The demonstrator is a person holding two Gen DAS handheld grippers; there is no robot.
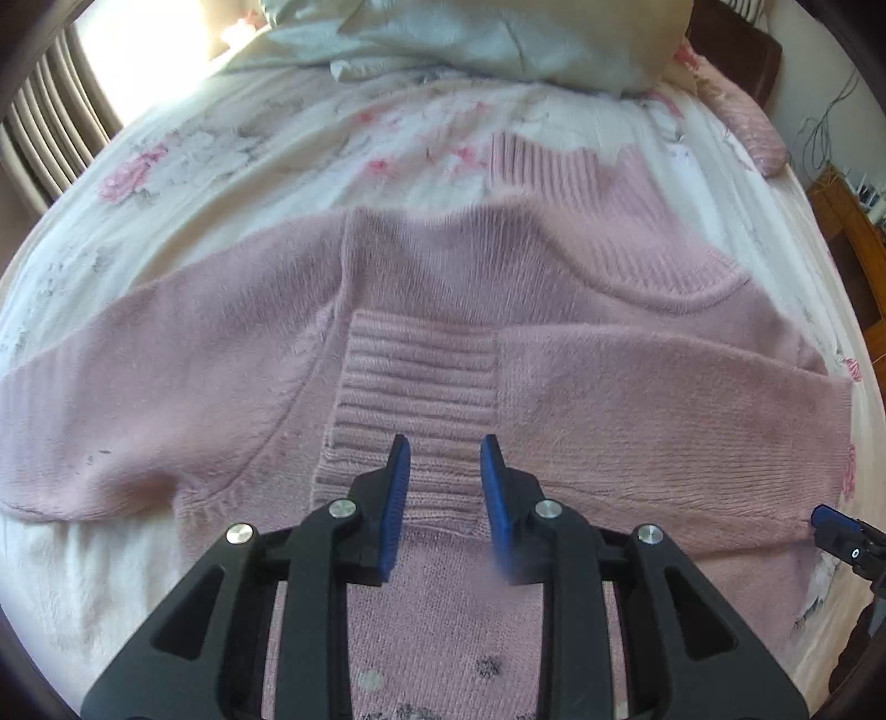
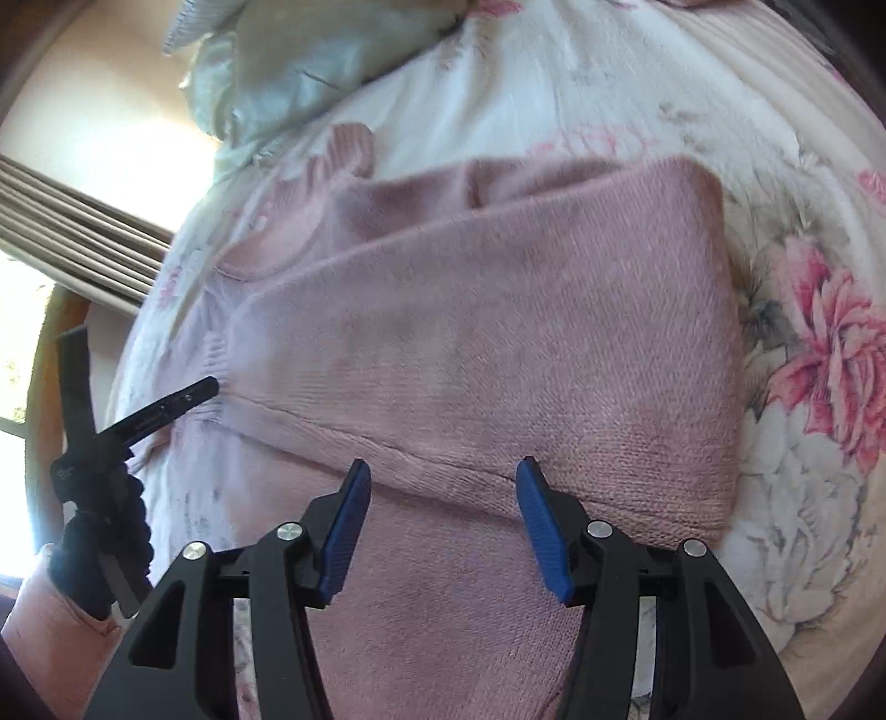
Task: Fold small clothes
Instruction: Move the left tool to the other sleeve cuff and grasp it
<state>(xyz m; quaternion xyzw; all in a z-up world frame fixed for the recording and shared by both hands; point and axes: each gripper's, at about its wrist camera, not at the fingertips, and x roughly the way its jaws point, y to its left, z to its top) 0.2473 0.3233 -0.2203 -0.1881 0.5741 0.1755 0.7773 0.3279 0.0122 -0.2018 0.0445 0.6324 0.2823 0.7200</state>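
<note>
One pink sweater (image 1: 443, 310), floral bedspread (image 1: 232, 166)

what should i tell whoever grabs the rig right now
Left gripper: open, empty, over the folded-in cuff.
Right gripper: open, empty, over the folded sleeve's edge.
Pink sweater lies flat on the floral bed, collar away from you, pillow beyond it.
Done: one sleeve folded across the body.
Left: the other sleeve is spread out to the side; fold it in, then probably fold the body in half.
</note>
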